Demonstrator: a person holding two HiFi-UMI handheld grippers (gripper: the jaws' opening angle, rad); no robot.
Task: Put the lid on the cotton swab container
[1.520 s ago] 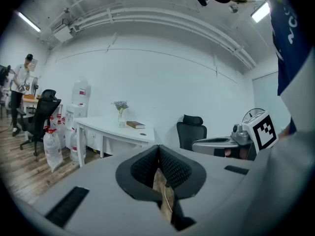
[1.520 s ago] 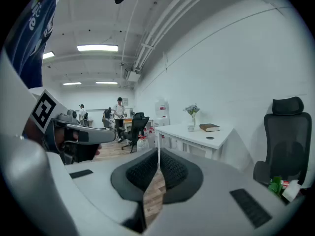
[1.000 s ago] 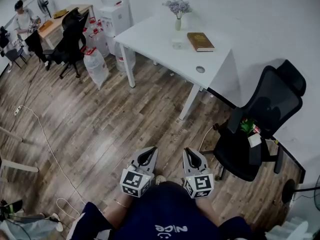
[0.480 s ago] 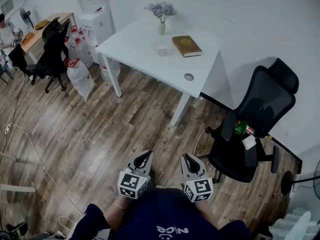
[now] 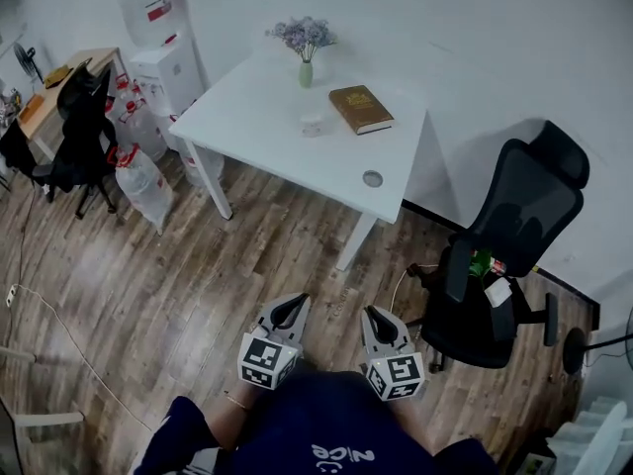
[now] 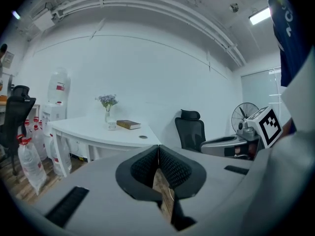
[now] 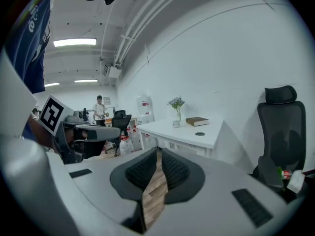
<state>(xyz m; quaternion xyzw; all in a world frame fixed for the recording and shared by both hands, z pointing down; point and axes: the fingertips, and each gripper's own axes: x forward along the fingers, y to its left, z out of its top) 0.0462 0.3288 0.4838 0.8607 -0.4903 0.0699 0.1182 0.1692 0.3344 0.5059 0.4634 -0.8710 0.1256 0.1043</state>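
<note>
Nearest to us is the dark shirt (image 5: 326, 433) of the person. It carries white print, but we cannot read it with certainty. Just beyond it, the left tongs (image 5: 294, 305) and the right tongs (image 5: 375, 316) are held side by side, close to the body and pointing forward. Both are closed with nothing between the jaws; past them we see only the wooden floor (image 5: 198, 265). We judge that they are carried so because the work place is well apart and there is nothing to grasp yet. Their cubes show square black-and-white markers and no letters.

To the right stands a black office chair (image 5: 504, 255). Farther away, on the white tabletop (image 5: 247, 117), the cotton swab container (image 5: 313, 125) is a small pale thing just left of the brown book (image 5: 360, 108) and nearer than the vase of flowers (image 5: 305, 47). It is too small to tell whether a lid lies beside it. The book title is not readable. At the far left, the water dispenser (image 5: 163, 67) bears a bottle with a red label, also unreadable.
</note>
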